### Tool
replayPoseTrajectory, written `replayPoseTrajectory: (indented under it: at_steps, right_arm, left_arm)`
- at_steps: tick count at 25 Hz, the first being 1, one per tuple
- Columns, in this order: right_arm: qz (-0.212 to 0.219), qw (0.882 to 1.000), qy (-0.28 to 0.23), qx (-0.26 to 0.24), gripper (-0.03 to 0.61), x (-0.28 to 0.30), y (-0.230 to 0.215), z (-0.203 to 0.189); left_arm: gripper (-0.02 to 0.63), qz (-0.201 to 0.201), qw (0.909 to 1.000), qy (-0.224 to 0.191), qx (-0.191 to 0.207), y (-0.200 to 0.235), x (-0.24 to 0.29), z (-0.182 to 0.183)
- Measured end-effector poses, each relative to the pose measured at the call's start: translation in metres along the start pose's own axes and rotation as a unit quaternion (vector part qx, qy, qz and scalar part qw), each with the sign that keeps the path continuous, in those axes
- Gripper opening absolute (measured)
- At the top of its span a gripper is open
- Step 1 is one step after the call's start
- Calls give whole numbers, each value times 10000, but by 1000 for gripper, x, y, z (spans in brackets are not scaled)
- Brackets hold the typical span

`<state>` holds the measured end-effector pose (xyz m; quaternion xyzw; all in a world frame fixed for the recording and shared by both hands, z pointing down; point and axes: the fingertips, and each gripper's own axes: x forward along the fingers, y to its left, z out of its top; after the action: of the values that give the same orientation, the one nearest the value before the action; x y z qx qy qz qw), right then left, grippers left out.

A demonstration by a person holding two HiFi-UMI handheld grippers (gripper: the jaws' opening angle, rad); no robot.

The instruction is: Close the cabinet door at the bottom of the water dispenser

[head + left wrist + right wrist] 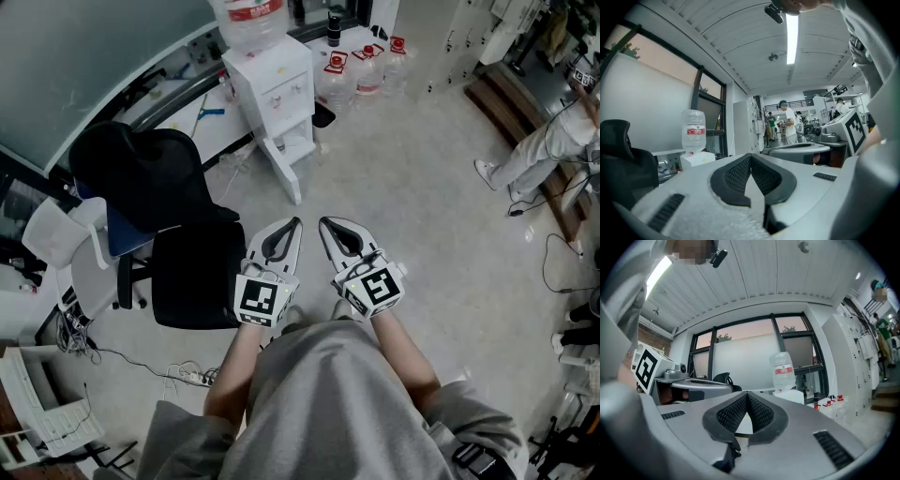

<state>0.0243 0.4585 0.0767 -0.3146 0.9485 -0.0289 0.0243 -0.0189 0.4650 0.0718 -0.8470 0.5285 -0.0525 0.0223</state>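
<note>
The white water dispenser [274, 86] stands at the top centre of the head view with a clear bottle [249, 17] on top. Its bottom cabinet door [285, 172] stands swung out toward me. My left gripper [296, 222] and right gripper [324, 222] are held side by side over the floor, well short of the door. Both are shut and hold nothing. In the left gripper view the shut left gripper [751, 156] points past the dispenser [697, 160], which is at the left. In the right gripper view the shut right gripper [747, 393] has the bottle [782, 371] to its right.
A black office chair [159, 183] stands left of my grippers, close to the dispenser. Several spare water bottles [364, 67] sit on the floor to the dispenser's right. A person [539, 150] stands at the far right. A power strip with cables [192, 376] lies at the lower left.
</note>
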Motion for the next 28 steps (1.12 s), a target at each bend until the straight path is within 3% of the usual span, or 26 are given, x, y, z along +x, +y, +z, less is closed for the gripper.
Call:
replayPoseTrajectory:
  at_steps: [5, 8, 15, 20, 28]
  right_arm:
    - [-36, 9985, -15, -540, 8, 26, 46, 12]
    - [-128, 9985, 17, -536, 8, 38, 66, 7]
    - [-564, 9971, 88, -504, 8, 38, 90, -7]
    - [-861, 9954, 194, -360, 8, 29, 80, -15]
    - [-936, 9951, 265, -166, 9, 33, 57, -25]
  left_arm:
    - [11, -53, 9989, 19, 463, 31, -36, 3]
    - [11, -139, 9981, 15, 606, 46, -52, -2]
    - [11, -408, 9988, 62, 281, 63, -71, -27]
    - [11, -603, 9979, 111, 227, 54, -67, -38]
    - [11, -483, 9985, 260, 20, 64, -53, -53]
